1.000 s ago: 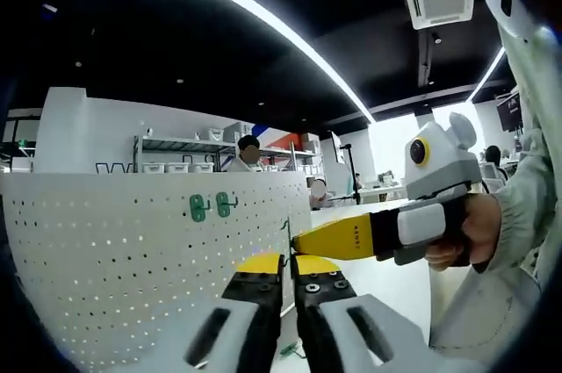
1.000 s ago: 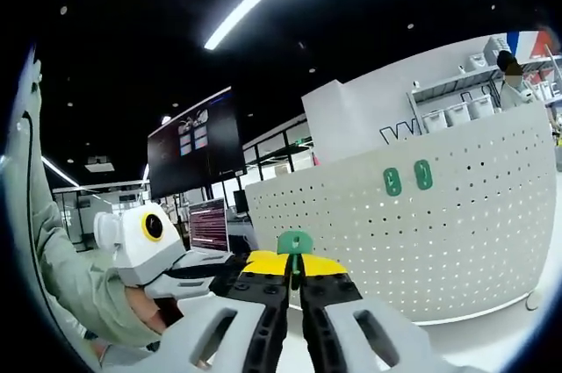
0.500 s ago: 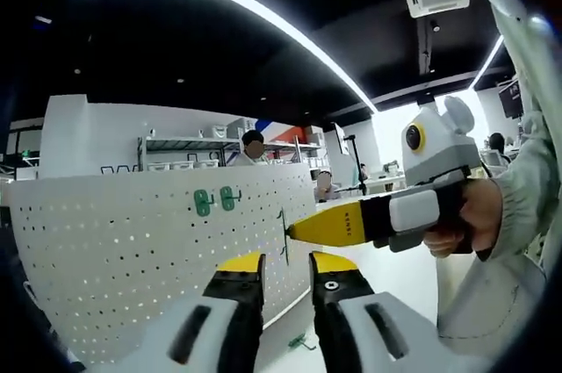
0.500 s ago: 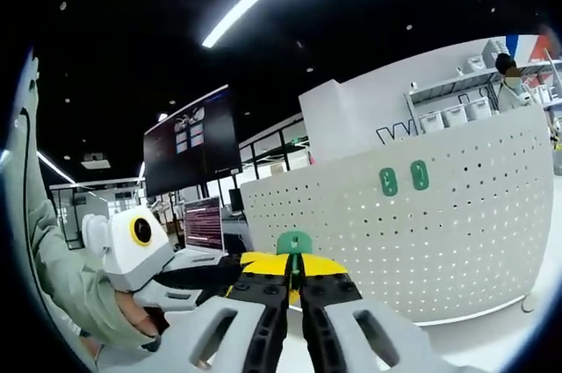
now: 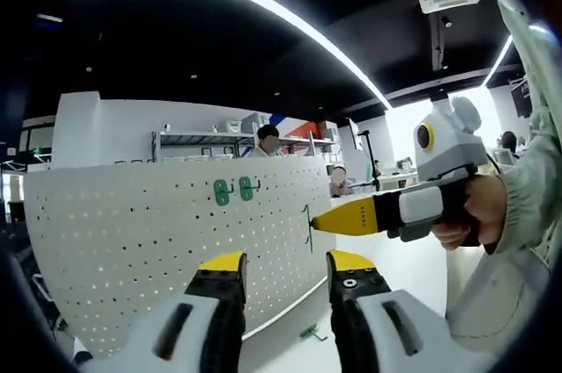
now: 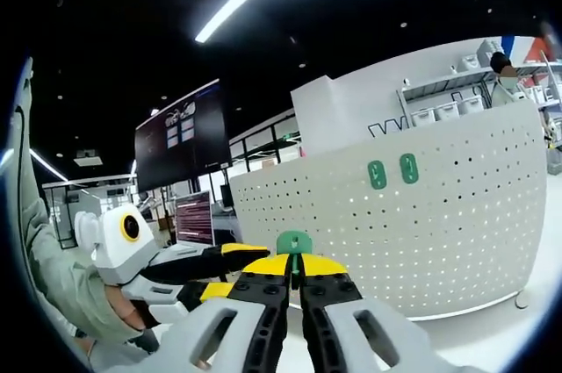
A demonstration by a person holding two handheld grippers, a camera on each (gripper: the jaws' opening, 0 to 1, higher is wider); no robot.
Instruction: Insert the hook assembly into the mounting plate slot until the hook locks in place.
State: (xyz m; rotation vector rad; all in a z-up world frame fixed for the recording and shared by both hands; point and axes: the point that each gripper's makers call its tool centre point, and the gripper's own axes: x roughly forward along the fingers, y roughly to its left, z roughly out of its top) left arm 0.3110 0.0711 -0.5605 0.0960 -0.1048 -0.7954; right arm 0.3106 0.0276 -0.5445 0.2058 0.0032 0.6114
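Note:
The white perforated mounting plate [image 5: 123,241] stands upright, with two green hooks [image 5: 234,190] seated near its top edge. My left gripper [image 5: 286,273] is open with nothing between its yellow-tipped jaws. From the right, the right gripper [image 5: 313,224] reaches toward the plate's edge with a thin green hook [image 5: 309,231] pinched at its tip. In the right gripper view, the right gripper [image 6: 295,273] is shut on that green hook [image 6: 294,242], whose head sticks up above the jaws. The plate [image 6: 439,241] and its two hooks [image 6: 392,171] lie ahead to the right. The left gripper [image 6: 226,269] shows at the left, jaws apart.
A loose green hook [image 5: 308,332] lies on the white table [image 5: 413,272] below the plate's edge. A person's hand [image 5: 470,215] and pale sleeve hold the right gripper. Shelving and a person [image 5: 269,139] stand behind the plate. A dark monitor [image 6: 180,145] hangs at the back left.
My left gripper's jaws have spread from nearly shut to wide apart. The right gripper has stayed shut on the green hook near the plate's edge. Both views shifted slightly.

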